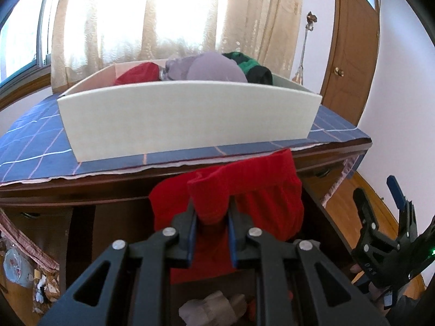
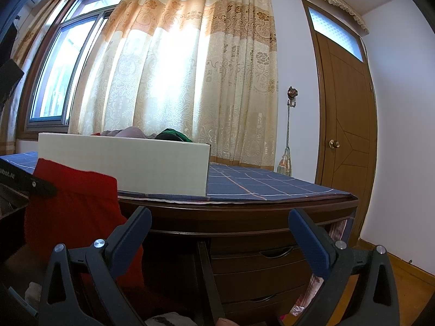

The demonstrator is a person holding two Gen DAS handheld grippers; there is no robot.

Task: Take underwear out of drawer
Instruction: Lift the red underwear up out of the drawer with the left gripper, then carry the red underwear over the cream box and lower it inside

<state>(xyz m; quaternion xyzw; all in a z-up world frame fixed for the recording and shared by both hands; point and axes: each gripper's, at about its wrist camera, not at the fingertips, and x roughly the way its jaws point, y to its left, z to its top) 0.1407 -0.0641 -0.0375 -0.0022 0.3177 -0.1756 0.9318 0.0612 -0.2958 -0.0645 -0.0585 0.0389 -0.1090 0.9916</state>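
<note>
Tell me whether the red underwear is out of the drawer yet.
Out. The left gripper is shut on the red underwear, which hangs bunched in front of the desk edge.

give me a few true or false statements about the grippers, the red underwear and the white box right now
1. The left gripper is shut on the red underwear. True.
2. The right gripper also holds cloth. False: its fingers stand wide open with nothing between them.
3. The white box sits on the floor. False: it stands on the blue checked cloth on top of the dark wooden dresser.
4. The white box already holds clothes, among them a grey garment and a green and black garment. True.
5. The red underwear lies inside the white box. False: it hangs from the left gripper in front of the dresser, below the box.
</note>
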